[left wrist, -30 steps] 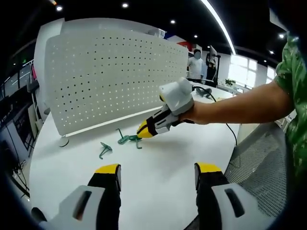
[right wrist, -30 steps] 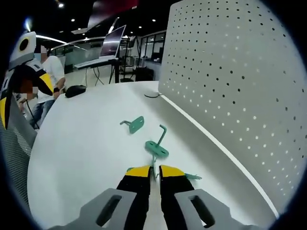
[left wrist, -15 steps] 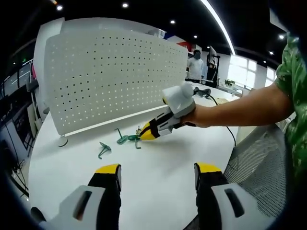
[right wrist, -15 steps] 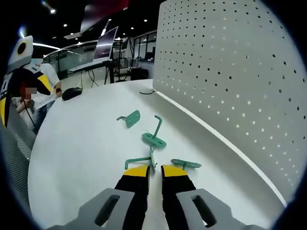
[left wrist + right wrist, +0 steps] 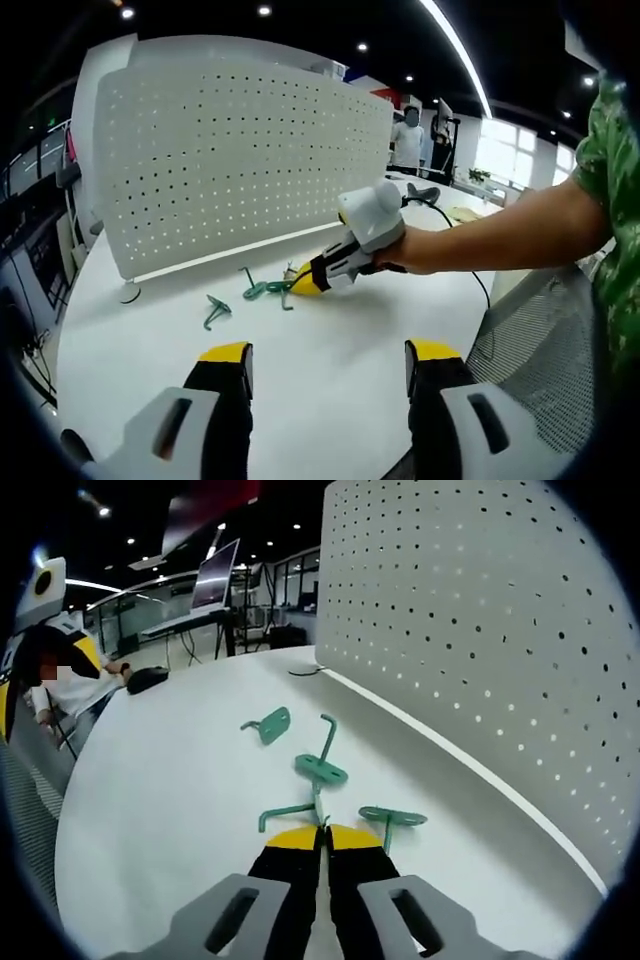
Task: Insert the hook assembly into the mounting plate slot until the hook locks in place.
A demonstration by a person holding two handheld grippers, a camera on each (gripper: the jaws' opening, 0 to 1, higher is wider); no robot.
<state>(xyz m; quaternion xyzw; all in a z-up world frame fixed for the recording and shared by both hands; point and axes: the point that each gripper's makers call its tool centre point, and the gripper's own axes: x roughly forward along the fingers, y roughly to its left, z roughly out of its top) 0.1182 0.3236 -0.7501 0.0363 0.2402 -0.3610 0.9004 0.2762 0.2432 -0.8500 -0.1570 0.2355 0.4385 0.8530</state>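
1. Green metal hook pieces (image 5: pixel 322 770) lie on white table (image 5: pixel 170 810), near white perforated pegboard panel (image 5: pixel 480 630).
2. Right gripper (image 5: pixel 321 832): jaws pinched together on 1 thin hook rod; pickup step.
3. Left gripper (image 5: pixel 325 356): wide open, empty.
4. Next: lift, aim at slot.

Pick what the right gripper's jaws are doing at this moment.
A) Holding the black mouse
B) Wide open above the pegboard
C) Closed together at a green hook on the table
C: in the right gripper view the right gripper has its yellow tips pressed together at a green hook lying on the white table.
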